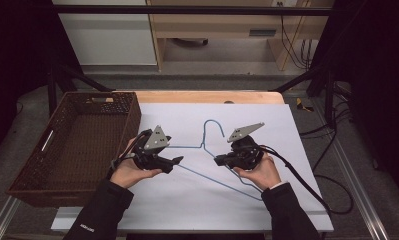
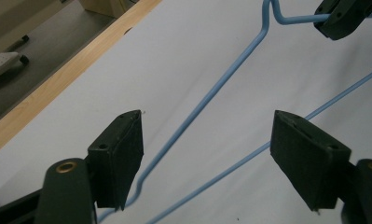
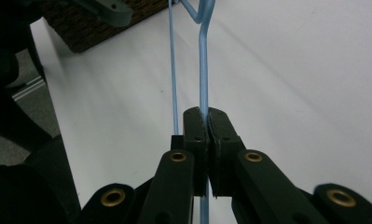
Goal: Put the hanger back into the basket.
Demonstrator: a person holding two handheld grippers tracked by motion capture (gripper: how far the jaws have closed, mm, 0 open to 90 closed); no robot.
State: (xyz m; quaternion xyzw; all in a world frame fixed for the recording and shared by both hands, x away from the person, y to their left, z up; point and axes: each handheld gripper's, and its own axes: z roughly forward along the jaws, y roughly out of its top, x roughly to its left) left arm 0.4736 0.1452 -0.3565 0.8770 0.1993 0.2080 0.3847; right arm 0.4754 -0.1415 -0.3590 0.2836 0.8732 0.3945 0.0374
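Right gripper is seen in its own view with both black jaws pressed together on a thin wire of the blue hanger, which runs up from the pads to the top centre of that frame. In the high view the same gripper sits right of centre, held from below by the right hand, and the hanger is spread over the white sheet in the middle, its hook pointing toward the upper centre.

Left gripper is shown in its own view with the jaws standing wide apart; two wires of the hanger pass between them without being touched by either pad. In the high view it is found left of centre, carried by the left hand.

At the left edge of the high view a dark woven basket is placed beside the sheet on the wooden table.
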